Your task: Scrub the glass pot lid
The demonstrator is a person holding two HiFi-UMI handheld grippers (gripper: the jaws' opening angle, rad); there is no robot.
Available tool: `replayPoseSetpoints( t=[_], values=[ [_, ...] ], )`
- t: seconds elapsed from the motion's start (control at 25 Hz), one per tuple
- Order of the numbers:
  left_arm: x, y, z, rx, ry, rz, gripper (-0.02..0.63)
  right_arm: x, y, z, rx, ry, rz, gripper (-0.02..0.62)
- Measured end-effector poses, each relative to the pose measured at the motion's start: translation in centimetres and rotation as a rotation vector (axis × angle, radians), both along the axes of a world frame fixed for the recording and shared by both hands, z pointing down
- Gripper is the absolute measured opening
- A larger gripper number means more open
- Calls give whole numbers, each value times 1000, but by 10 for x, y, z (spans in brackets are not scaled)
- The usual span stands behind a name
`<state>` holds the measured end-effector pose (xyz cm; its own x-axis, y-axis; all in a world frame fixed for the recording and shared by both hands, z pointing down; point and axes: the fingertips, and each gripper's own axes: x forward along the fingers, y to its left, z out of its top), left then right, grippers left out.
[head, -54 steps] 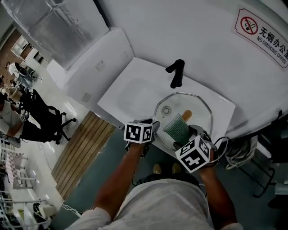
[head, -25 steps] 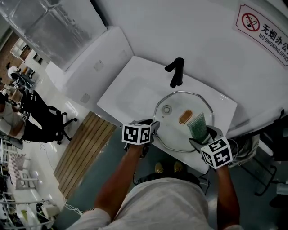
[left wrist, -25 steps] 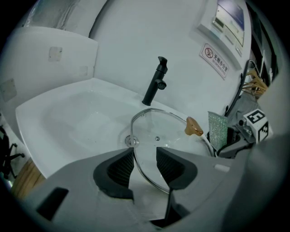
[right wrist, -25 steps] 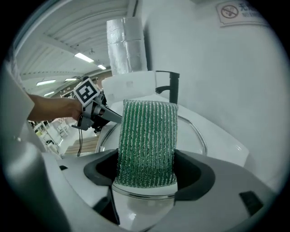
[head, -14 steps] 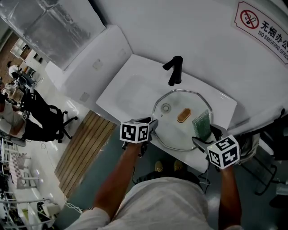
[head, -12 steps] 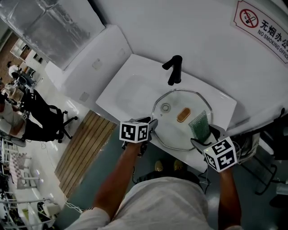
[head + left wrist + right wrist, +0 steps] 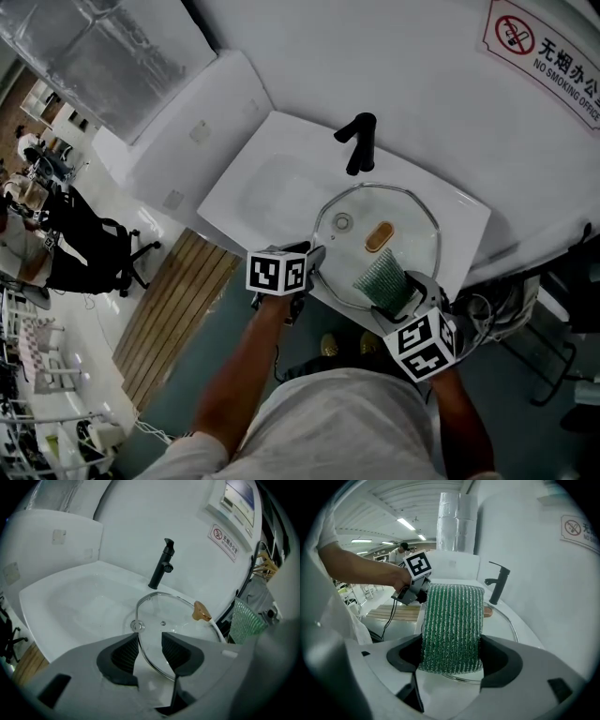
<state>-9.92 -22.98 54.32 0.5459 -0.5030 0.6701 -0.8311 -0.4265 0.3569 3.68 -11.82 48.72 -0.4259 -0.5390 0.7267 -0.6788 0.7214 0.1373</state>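
Scrubber [image 7: 380, 277] — pinched in right gripper [image 7: 398, 292] fingers [image 7: 497, 660] — has slid to near rim of lid [image 7: 412, 239] (left gripper [image 7: 149, 651] fingers [image 7: 124, 653] spread astride it).

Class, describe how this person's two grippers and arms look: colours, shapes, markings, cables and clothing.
The left gripper and right gripper have pale grey, rounded bodies, each with two dark ribbed pads. Each carries a white cube printed with black square markers. A black cable trails from the left gripper. The person wears a pale short-sleeved shirt; the forearms are bare.
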Motion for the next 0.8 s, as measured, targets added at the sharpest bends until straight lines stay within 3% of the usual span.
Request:
replayPoseSetpoints(
  t=[0.36, 0.8],
  values=[
    [0, 1, 0, -1, -2, -6, 166, -22, 6, 31, 23, 98, -52, 348],
    [0, 0, 0, -1, -9, -3, 166, -2, 10, 41, -8, 82, -64, 348]
  ],
)
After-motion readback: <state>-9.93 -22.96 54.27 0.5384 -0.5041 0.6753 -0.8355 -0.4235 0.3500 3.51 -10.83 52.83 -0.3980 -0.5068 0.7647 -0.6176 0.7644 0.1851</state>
